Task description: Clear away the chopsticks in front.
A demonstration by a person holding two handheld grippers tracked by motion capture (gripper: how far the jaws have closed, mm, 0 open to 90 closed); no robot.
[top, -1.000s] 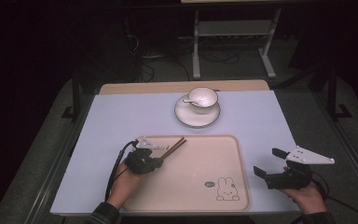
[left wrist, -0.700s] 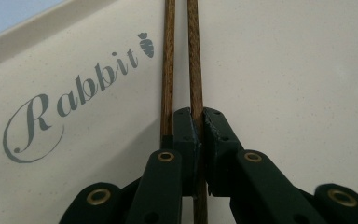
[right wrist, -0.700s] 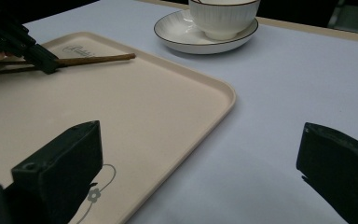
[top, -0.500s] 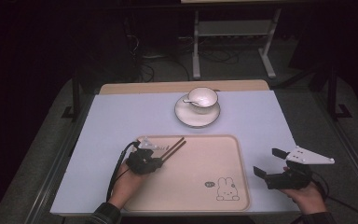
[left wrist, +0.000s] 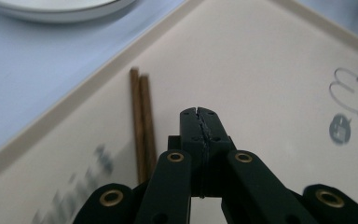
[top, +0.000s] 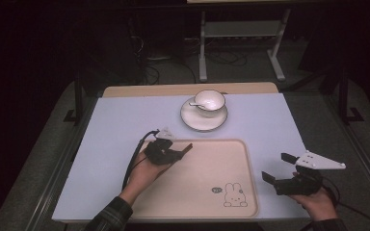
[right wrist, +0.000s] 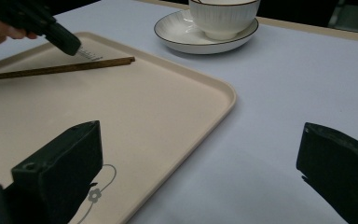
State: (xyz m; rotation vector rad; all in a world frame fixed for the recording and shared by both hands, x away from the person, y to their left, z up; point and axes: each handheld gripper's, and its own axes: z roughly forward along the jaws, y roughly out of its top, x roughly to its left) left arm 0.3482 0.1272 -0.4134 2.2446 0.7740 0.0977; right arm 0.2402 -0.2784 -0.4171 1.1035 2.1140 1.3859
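Having just closed empty, its jaws pressed together, the left claw (left wrist: 200, 114) has lifted off the chopsticks (left wrist: 142, 126), which lie on the tray (top: 231, 159), seemingly delivered, while the right claw (top: 282, 167) waits wide.

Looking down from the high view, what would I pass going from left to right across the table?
Left gripper over the tray's left part → cup and saucer → rabbit drawing → right gripper.
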